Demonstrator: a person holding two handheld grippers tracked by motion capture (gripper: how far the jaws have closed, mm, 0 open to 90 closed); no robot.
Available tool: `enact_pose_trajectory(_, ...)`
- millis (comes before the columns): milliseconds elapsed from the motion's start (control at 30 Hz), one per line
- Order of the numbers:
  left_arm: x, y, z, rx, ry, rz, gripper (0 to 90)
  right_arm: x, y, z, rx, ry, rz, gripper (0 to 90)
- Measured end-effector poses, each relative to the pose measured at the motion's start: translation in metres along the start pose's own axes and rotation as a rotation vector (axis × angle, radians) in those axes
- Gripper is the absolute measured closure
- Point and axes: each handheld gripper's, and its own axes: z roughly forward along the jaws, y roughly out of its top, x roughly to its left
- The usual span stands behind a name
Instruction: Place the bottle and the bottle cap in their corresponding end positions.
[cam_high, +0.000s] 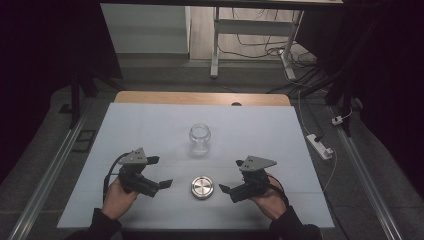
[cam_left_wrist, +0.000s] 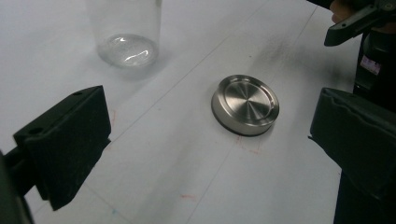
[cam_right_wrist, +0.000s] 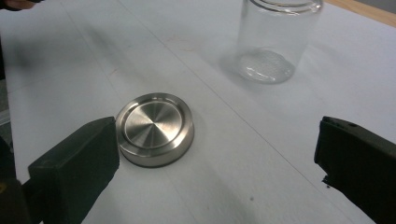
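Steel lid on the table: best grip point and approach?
Pinch the steel lid across its round side wall, coming from above with the jaws straddling the rim. It lies flat and low, so its recessed top offers no hold. The right hand-held gripper is open beside it.

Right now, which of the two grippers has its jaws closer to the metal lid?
The right gripper: in its own view one jaw sits right beside the metal lid. The left gripper stands further off, jaws apart.
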Motion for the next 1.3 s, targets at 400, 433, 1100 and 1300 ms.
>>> enact_pose_trajectory(400,-0.006,-0.021,-0.024,0.0,0.054,-0.025,0.0,-0.006,-0.012,-0.023,-0.018,-0.047,0.038,0.0)
enact_pose_trajectory(433,-0.006,-0.023,-0.026,-0.005,0.06,-0.029,0.0,-0.007,-0.013,-0.025,-0.019,-0.052,0.044,0.0)
enact_pose_trajectory(1100,-0.01,-0.067,-0.074,-0.039,0.174,-0.136,0.0,-0.016,-0.04,-0.066,-0.025,-0.159,0.115,0.0)
enact_pose_trajectory(1300,-0.012,-0.08,-0.082,-0.045,0.198,-0.161,0.0,-0.019,-0.052,-0.081,-0.028,-0.196,0.147,0.0)
